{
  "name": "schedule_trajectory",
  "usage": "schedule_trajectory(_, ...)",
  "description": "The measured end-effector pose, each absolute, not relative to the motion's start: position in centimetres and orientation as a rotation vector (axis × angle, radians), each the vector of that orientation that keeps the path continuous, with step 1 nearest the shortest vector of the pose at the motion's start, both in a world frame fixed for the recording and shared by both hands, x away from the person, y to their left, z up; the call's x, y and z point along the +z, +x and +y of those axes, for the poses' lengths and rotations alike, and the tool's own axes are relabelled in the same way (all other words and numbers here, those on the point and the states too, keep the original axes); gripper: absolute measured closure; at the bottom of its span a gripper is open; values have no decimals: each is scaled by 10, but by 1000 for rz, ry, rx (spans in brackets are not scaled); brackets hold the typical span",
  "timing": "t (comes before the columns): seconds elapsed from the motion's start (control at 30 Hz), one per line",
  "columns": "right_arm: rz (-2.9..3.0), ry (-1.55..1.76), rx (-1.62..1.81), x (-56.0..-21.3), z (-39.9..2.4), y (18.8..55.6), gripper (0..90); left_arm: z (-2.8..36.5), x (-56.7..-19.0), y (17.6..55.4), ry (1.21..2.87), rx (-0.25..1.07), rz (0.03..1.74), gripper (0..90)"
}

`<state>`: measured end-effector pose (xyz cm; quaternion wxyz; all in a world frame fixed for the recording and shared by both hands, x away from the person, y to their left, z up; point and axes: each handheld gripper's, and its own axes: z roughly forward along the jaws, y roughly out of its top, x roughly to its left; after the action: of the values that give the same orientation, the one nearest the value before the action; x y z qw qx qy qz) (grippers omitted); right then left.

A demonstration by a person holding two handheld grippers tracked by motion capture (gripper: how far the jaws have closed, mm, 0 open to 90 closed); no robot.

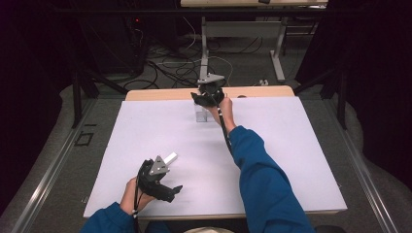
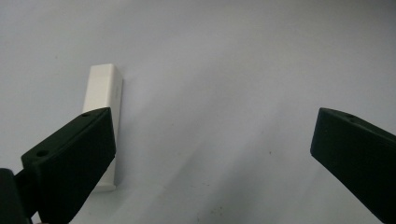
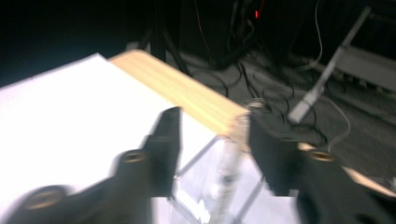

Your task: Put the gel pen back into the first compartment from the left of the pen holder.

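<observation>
**Right tongs over clear box at far desk edge; left tongs spread beside white block**

Right tongs (image 1: 200,99): positioned at the far edge of the desk (image 1: 291,160), directly above a clear box (image 1: 201,114) that stands on the white sheet. In the right gripper view the clear box (image 3: 219,177) sits between and just below the two jaws. A clear upright tube-like part rises between them (the picture is blurred, so its exact form cannot be told). The jaws stand apart with a gap on either side of that part; no pad is seen pressing on the box. State: released, nothing grasped.

Left tongs (image 1: 171,165): at the near left part of the desk, held in the person's left hand (image 1: 132,194). The white block (image 1: 170,158) lies flat on the sheet just at the jaw tips. In the left gripper view the jaws are spread wide; the white block (image 2: 103,116) lies lengthwise beside and partly behind the left-hand jaw, outside the gap, and bare sheet lies between the jaws. State: released, nothing grasped.

The two tongs are well apart. Cables and a table frame lie on the floor (image 1: 243,63) beyond the right tongs.
</observation>
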<state>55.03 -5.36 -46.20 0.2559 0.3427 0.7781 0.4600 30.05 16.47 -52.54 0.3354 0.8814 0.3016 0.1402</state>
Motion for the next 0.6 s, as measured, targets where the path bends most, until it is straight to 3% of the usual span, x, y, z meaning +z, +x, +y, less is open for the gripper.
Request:
schedule_trajectory(0.23,2266,934,1228,-453,-72,527,228,164,-526,300,2307,372,786,0)
schedule_trajectory(0.6,2410,907,1173,-455,-101,485,133,164,-526,301,2309,373,791,0)
